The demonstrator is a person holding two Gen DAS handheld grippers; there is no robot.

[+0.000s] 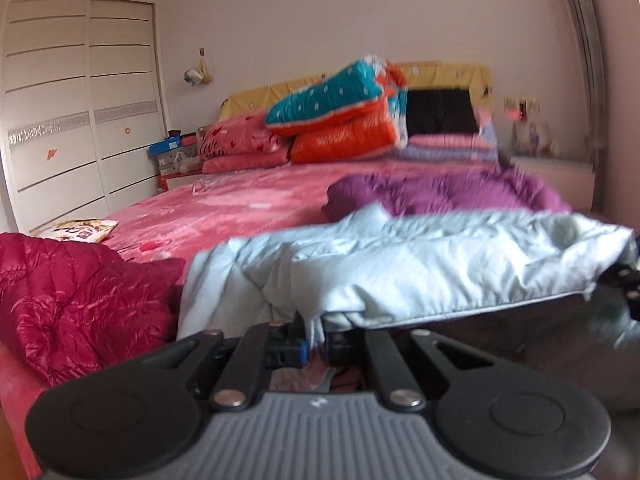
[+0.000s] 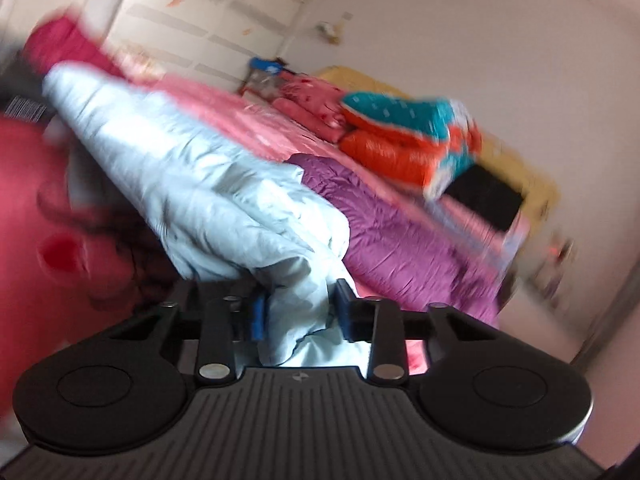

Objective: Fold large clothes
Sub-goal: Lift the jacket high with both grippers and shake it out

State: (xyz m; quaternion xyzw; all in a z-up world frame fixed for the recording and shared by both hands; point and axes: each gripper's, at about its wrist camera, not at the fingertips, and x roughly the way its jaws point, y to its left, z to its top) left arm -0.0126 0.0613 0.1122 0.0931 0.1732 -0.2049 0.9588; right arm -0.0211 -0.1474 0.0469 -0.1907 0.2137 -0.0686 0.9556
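A pale blue padded jacket (image 1: 420,264) hangs stretched and lifted above the bed between my two grippers. In the left wrist view my left gripper (image 1: 316,346) is shut on a bunched edge of the jacket, its blue pads almost together. At the far right edge of that view, my right gripper (image 1: 622,280) holds the jacket's other end. In the blurred right wrist view the pale blue jacket (image 2: 208,184) runs off to the upper left. My right gripper (image 2: 300,314) has a thick fold of it filling the gap between its blue pads (image 2: 258,316), which press on it.
A dark red puffer jacket (image 1: 80,296) lies on the bed's near left. A purple puffer jacket (image 1: 440,192) lies behind the blue one on the pink bedsheet (image 1: 240,208). Folded teal and orange quilts (image 1: 340,120) are stacked by the headboard. A white wardrobe (image 1: 80,100) stands on the left.
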